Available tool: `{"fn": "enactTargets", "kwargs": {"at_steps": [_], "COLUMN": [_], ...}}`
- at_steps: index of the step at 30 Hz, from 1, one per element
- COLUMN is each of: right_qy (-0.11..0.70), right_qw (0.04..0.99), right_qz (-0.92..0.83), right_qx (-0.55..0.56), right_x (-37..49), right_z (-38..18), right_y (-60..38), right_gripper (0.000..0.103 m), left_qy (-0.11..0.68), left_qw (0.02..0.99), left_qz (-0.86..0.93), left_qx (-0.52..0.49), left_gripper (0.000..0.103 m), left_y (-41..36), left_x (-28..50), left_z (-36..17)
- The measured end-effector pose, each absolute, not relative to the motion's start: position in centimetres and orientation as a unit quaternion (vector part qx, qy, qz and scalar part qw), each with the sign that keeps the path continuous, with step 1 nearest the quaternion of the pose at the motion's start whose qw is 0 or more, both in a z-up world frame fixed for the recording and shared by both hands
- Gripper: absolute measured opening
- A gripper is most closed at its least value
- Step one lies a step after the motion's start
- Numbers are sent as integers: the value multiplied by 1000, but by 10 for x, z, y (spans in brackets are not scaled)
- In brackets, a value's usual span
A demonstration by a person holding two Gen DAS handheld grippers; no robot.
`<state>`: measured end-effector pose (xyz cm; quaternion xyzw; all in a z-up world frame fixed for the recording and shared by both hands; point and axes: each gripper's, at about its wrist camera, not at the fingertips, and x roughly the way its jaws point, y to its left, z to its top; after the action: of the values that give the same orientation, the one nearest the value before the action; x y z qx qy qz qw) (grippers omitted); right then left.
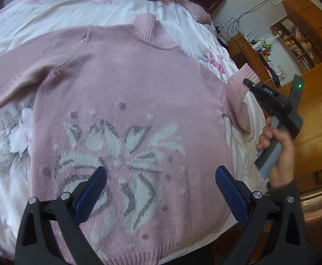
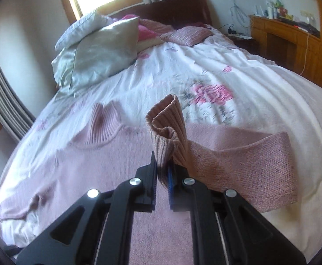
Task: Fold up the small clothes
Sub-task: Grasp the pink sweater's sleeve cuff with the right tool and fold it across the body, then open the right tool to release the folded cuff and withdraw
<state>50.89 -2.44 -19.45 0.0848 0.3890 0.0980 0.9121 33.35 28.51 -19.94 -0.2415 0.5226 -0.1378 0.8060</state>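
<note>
Here the sweater point(image 1: 125, 101) lies face up on the bed point(image 2: 227, 66), collar away from the person, its long axis running from hem to collar. The right hand-held gripper point(image 2: 162, 174) is clamped on the ribbed cuff point(image 2: 167, 121) of the right sleeve point(image 2: 238, 154), lifted just off the body's right edge, so it is nearer the fold; the sleeve likely goes leftward across the chest. The left hand-held gripper point(image 1: 161, 174) hovers over the hem, jaws apart, holding nothing.
</note>
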Motion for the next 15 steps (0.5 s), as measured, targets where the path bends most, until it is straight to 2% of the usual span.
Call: {"fn": "enactTargets", "kwargs": {"at_steps": [5,8,10,11,15], "right_qy": [439,453,450,447,441], "right_qw": [892,881,880,881,880], "right_qz": [109,128,147,150,176], "right_qx": [-9,-42,-44,-38,27], "right_x": [501,489,474,464,414], "right_z": [-262,-279,-272,-267,-246], "right_y": [31,45,40,35,-1], "right_gripper": [7,27,62,65,66], "left_qy": [498,495,497,502,524], "left_qw": [796,781,765,755,723], "left_qz": [-190,-216,-228,-230,-236], "left_qx": [-287,-313,-340,-353,-384], "left_gripper": [99,99,99,99,99], "left_y": [275,261,253,249,225], "left_x": [388,426,450,461,498], "left_z": [-207,-220,-233,-241,-271]}}
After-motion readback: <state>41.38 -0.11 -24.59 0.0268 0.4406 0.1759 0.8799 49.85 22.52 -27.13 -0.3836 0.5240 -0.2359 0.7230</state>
